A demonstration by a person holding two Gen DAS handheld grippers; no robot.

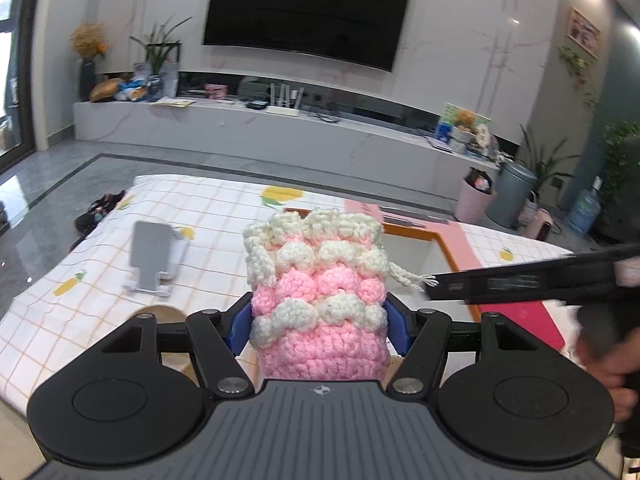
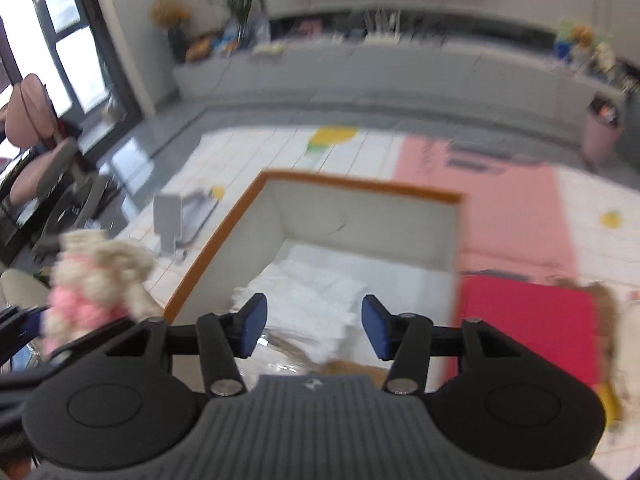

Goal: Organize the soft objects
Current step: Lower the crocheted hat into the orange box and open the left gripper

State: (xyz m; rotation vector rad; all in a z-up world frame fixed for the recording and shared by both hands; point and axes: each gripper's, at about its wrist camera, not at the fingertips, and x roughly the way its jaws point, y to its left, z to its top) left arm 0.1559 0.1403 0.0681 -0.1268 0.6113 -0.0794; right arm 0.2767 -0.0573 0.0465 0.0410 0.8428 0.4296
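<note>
My left gripper [image 1: 318, 320] is shut on a pink and cream crocheted pouch [image 1: 316, 288], held upright above the table; it also shows blurred in the right wrist view [image 2: 96, 284] at the left. My right gripper [image 2: 314, 324] is open and empty, above the near end of an orange-rimmed white box [image 2: 356, 188] holding white folded cloth [image 2: 320, 292]. The right gripper's arm shows in the left wrist view [image 1: 520, 280], near the pouch's drawstring [image 1: 408, 278]. The box lies behind the pouch in the left wrist view [image 1: 424, 240].
A checked tablecloth [image 1: 200, 216] covers the table. A grey phone stand [image 1: 150, 256] sits left of the box. A pink sheet [image 2: 480, 200] and a red sheet [image 2: 528, 328] lie right of the box. A brown fuzzy thing [image 2: 600, 304] is at the far right.
</note>
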